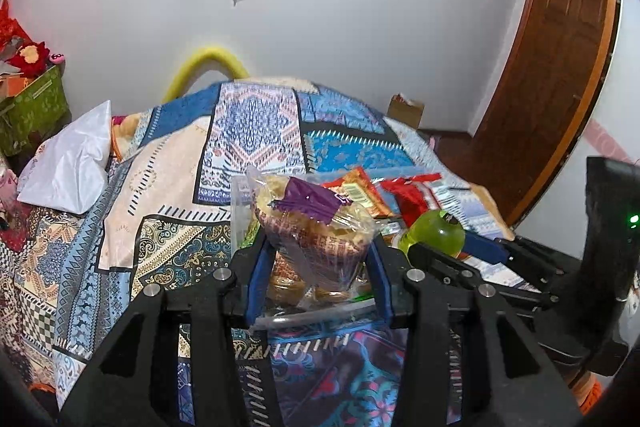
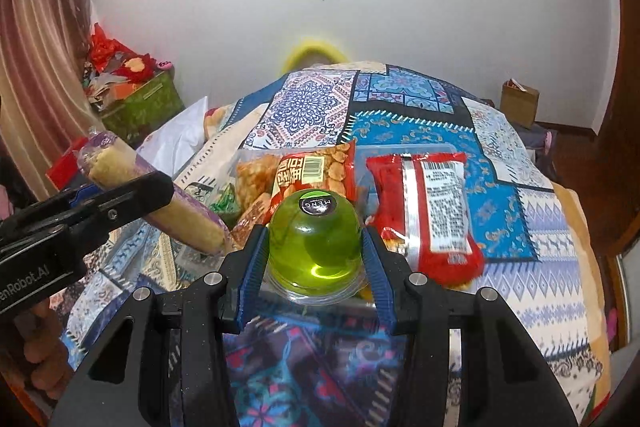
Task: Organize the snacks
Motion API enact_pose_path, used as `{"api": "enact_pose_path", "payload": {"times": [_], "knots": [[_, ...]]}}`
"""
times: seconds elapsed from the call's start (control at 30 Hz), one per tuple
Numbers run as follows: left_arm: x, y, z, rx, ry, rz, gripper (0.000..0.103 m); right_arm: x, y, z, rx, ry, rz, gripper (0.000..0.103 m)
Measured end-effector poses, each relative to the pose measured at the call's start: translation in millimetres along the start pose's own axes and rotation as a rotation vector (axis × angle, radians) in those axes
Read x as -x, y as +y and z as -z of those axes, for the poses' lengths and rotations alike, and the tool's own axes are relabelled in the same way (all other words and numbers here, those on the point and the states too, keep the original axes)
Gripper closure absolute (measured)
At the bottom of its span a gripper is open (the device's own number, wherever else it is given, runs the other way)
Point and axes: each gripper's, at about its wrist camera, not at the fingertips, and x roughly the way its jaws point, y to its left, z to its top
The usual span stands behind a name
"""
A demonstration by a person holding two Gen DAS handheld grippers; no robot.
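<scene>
My left gripper (image 1: 316, 259) is shut on a wrapped cupcake (image 1: 316, 231) in clear plastic with a purple label, held above the bed. The cupcake also shows at the left of the right wrist view (image 2: 160, 199), with the left gripper's fingers (image 2: 132, 199) around it. My right gripper (image 2: 316, 259) is shut on a green jelly cup (image 2: 314, 239) with a black round label; the cup also shows in the left wrist view (image 1: 436, 233). Behind lie an orange peanut snack bag (image 2: 316, 175) and a red snack packet (image 2: 428, 207) on a clear tray (image 2: 404, 149).
A patterned quilt (image 2: 520, 259) covers the bed. A white pillow (image 1: 72, 163) lies at the left. A green box (image 2: 140, 107) with red items stands by the wall. A cardboard box (image 2: 518, 103) and a wooden door (image 1: 560, 67) are at the right.
</scene>
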Motion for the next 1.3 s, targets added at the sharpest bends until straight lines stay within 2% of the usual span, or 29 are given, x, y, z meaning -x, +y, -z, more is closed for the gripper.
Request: {"api": "enact_pose_path", "payload": {"times": [0.2, 0.4, 0.5, 0.6, 0.83, 0.97, 1.1, 1.3], "knots": [[-31, 4, 6, -0.011, 0.084, -0.003, 0.06, -19, 0, -1, 0.004, 0.034, -0.014, 0.059], [-46, 4, -5, -0.008, 0.093, -0.016, 0.059, -33, -5, 0, -0.001, 0.066, -0.036, 0.059], [-58, 3, -12, -0.005, 0.109, -0.031, 0.056, -36, -3, 0, 0.009, 0.071, -0.029, 0.059], [-69, 4, -15, 0.005, 0.13, -0.051, 0.044, -41, 0, -2, 0.018, 0.081, -0.034, 0.059], [-76, 13, -10, 0.044, 0.158, -0.039, 0.043, -48, 7, 3, 0.059, 0.109, -0.011, 0.057], [-62, 15, -8, 0.048, 0.14, -0.031, 0.043, -37, 5, -2, 0.04, 0.095, -0.017, 0.057], [-33, 12, -11, 0.039, 0.087, -0.032, 0.043, -13, 5, -8, 0.032, 0.049, -0.028, 0.057], [42, -2, -17, 0.019, -0.066, -0.02, 0.043, 44, 7, -19, 0.026, -0.056, -0.028, 0.057]]}}
